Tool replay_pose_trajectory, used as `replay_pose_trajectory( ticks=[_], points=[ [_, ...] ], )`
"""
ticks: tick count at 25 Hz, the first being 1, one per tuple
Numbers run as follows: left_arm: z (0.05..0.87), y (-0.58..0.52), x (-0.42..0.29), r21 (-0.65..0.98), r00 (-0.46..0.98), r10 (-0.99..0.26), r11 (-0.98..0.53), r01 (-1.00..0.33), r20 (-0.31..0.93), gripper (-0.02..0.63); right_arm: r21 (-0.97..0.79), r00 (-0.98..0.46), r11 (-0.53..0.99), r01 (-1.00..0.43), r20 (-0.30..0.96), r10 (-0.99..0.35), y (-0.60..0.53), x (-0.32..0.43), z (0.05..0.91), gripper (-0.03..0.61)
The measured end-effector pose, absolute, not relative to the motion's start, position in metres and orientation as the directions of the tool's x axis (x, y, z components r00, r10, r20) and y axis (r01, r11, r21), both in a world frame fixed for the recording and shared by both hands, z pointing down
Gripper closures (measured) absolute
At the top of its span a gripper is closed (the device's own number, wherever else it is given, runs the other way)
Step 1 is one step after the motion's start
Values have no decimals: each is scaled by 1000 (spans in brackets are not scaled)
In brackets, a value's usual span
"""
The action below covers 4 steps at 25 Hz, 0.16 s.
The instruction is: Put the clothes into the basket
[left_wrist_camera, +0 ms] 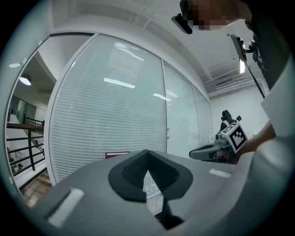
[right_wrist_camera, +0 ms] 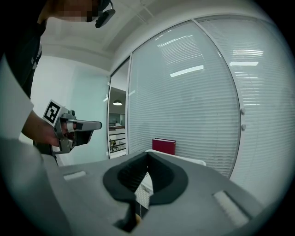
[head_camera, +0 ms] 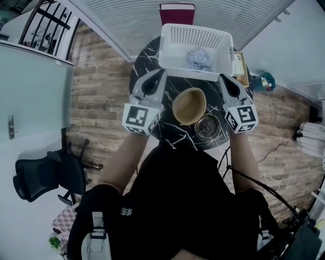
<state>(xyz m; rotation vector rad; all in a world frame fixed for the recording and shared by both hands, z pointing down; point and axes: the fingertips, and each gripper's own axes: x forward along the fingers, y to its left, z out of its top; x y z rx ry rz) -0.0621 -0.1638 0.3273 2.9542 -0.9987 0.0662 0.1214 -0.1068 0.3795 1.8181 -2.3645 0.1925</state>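
Note:
A white mesh basket [head_camera: 173,50] stands at the far side of a round black marble table [head_camera: 142,67]. A bluish-grey bundle of clothes [head_camera: 198,59] lies inside it. My left gripper [head_camera: 162,72] hovers at the basket's front left corner, jaws together and empty. At the front right corner my right gripper [head_camera: 222,77] is likewise shut on nothing. In the left gripper view the jaws [left_wrist_camera: 147,152] meet at the tip, with a strip of basket mesh [left_wrist_camera: 154,191] showing below. The right gripper view shows its own closed jaws [right_wrist_camera: 147,154] and the basket [right_wrist_camera: 145,191] behind them.
A wooden bowl [head_camera: 189,105] and a glass dish [head_camera: 207,127] sit on the table between the grippers. A dark red object [head_camera: 177,13] stands behind the basket, by the slatted glass wall. A yellow box [head_camera: 241,67] lies right of the basket. A black office chair [head_camera: 43,175] stands at left.

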Motion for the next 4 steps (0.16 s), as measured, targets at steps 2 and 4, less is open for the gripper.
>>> replay_pose_trajectory(
  ticks=[2, 4],
  points=[
    [326, -162, -61, 7, 796, -604, -796, -605, 46, 607, -8, -248, 252, -968, 197, -949, -104, 123, 378, 575],
    [325, -159, -61, 5, 797, -602, -798, -603, 45, 607, -6, -245, 249, -969, 195, -950, -101, 124, 377, 577]
  ],
)
